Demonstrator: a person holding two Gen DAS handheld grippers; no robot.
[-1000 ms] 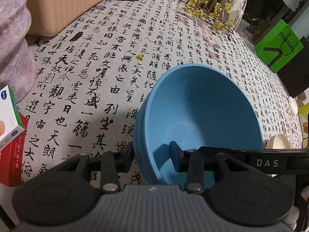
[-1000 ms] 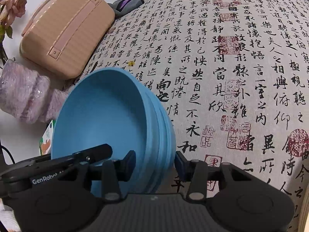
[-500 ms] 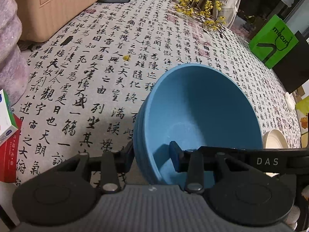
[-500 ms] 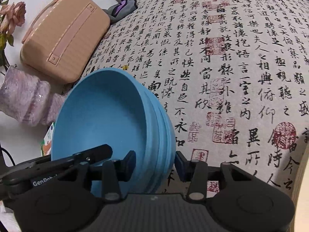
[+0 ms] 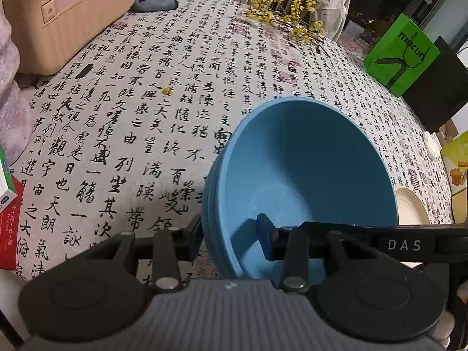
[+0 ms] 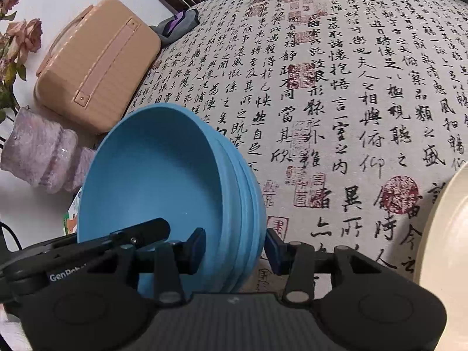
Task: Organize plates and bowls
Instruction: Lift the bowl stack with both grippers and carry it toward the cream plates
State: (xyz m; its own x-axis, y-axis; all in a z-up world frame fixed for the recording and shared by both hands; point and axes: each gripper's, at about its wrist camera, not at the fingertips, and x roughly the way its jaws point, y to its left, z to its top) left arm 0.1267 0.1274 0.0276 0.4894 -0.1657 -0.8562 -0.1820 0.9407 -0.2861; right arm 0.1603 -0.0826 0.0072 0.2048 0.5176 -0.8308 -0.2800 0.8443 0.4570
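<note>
A stack of nested blue bowls [image 5: 304, 175] hangs tilted above the calligraphy tablecloth, held from both sides. My left gripper [image 5: 229, 234] is shut on the stack's left rim, one pad inside the top bowl and one outside. My right gripper [image 6: 234, 244] is shut on the opposite rim of the blue bowls [image 6: 152, 175] in the same way. Each gripper's arm shows inside the bowl in the other's view. A cream plate [image 5: 409, 207] lies on the table at the right; the same cream plate [image 6: 444, 234] fills the right edge of the right wrist view.
A tan case [image 6: 96, 61] sits at the table's far left with a pink fuzzy vase [image 6: 41, 152] and roses beside it. Yellow flower sprigs [image 5: 286, 14] lie at the far side. A green bag [image 5: 403, 55] stands beyond the table. A red box [image 5: 8, 219] is at the left.
Both grippers have carried the bowl stack across the table and slightly up. The cream plate has come into the right wrist view, and more of it shows in the left wrist view.
</note>
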